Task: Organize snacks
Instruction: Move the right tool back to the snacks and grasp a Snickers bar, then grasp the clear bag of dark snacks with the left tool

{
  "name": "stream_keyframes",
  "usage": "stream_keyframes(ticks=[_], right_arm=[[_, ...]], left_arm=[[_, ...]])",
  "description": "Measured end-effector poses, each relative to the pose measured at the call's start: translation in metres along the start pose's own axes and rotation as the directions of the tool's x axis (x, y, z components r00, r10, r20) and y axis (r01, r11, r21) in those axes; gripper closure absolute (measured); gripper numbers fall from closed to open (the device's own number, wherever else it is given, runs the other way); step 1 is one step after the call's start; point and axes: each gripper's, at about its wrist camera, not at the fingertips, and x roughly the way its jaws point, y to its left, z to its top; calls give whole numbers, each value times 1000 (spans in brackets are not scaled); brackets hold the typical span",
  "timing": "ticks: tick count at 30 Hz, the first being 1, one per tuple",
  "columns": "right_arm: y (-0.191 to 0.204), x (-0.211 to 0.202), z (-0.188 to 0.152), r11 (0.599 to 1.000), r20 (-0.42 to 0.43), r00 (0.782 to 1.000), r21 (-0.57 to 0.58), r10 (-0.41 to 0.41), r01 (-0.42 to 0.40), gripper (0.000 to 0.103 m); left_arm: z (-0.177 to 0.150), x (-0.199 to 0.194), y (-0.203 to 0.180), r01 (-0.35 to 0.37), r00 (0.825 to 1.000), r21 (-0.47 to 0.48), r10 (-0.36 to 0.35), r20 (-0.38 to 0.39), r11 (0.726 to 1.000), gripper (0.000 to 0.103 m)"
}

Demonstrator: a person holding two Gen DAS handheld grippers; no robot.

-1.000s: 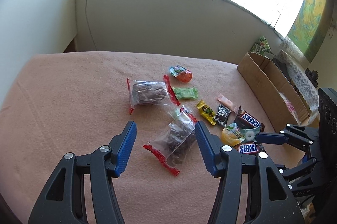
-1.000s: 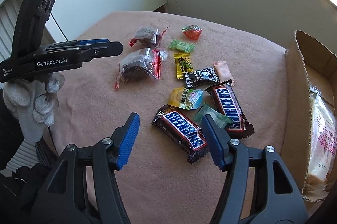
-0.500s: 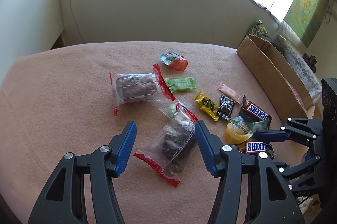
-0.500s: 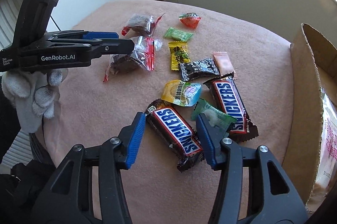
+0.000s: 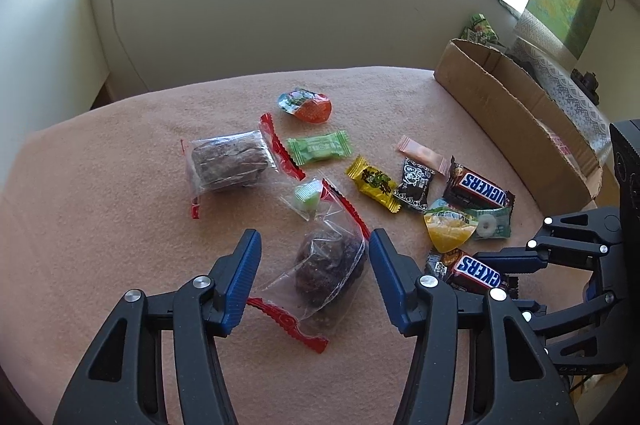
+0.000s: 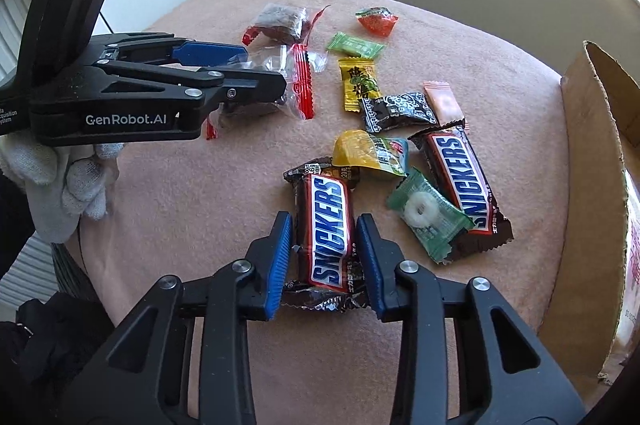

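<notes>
Snacks lie scattered on a pink cloth-covered table (image 5: 100, 225). My left gripper (image 5: 314, 253) is open, its blue pads on either side of a clear bag of dark cake (image 5: 328, 265) with red ends. My right gripper (image 6: 324, 233) has narrowed around the near Snickers bar (image 6: 328, 225), pads close to or touching its sides. A second Snickers bar (image 6: 460, 177), a green ring-candy packet (image 6: 428, 217), a yellow jelly cup (image 6: 360, 153), and black, yellow, pink and green candies lie beyond. A second cake bag (image 5: 228, 165) lies further left.
An open cardboard box (image 5: 512, 113) stands along the right edge of the table, with a pale packet inside (image 6: 632, 265). A red jelly cup (image 5: 308, 105) lies at the far side. A wall and a window ledge with a plant pot are behind.
Both grippers moved forward and down. The left gripper now straddles the cake bag. The right gripper's jaws narrowed around the near Snickers bar.
</notes>
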Motion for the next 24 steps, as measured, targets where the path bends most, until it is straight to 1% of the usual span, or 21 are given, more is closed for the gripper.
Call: stream_keyframes(ticks=[6,7,8,9,15,18,19,22,24], right_arm=[[3,-2,-2,1000,-4,1000,-9,-16,16,72],[3,-2,-2,1000,-4,1000,-9,-15,15,72],[3,-2,-2,1000,-4,1000,-7,-15,15,72],[3,-2,-2,1000,-4,1000,-6,-14,14,72],[4,-2,-2,1000,-3,1000,1,-16,16,72],[3,-2,-2,1000,-2,1000,5,-16,16,72],[2,-3,-3,1000,-1,1000,10,-16,16,72],[2,-4,-5,1000,3,1000,22,-17,17,73],[2,-5,-6,999,6,1000,26,-18,18,73]], left_arm=[[-1,-8,2,-1,1000,-2,1,17,1000,49],[0,-11,3,8,1000,-1,-8,22,1000,48],[0,-12,4,15,1000,0,-15,21,1000,44],[1,-11,4,12,1000,4,-12,16,1000,44],[-2,2,-2,-25,999,65,27,-23,998,44],[-6,12,-3,-62,997,69,65,-46,996,44],[-6,12,-2,-64,997,59,67,-41,996,49],[-7,10,4,-49,998,4,49,-27,999,55],[-10,8,6,-50,999,-12,50,-17,999,58]])
